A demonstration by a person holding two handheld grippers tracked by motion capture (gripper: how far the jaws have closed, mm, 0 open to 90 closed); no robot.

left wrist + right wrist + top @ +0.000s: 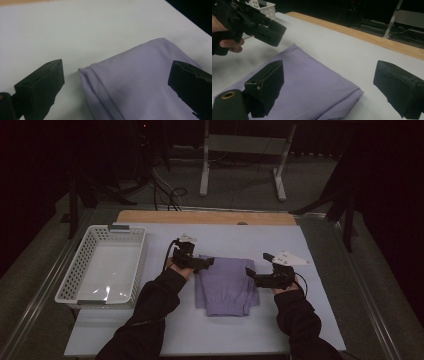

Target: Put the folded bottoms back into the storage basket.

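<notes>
Purple folded cloth [226, 286] lies partly hidden between wide-open, empty left gripper [203, 263] and right gripper [251, 276]; white basket [80, 270] nearby

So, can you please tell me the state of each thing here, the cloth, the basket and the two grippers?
purple cloth: folded, lying flat on the white table, not gripped.
white basket: upright, empty.
left gripper: open, at the cloth's far left corner.
right gripper: open, at the cloth's right edge.
</notes>
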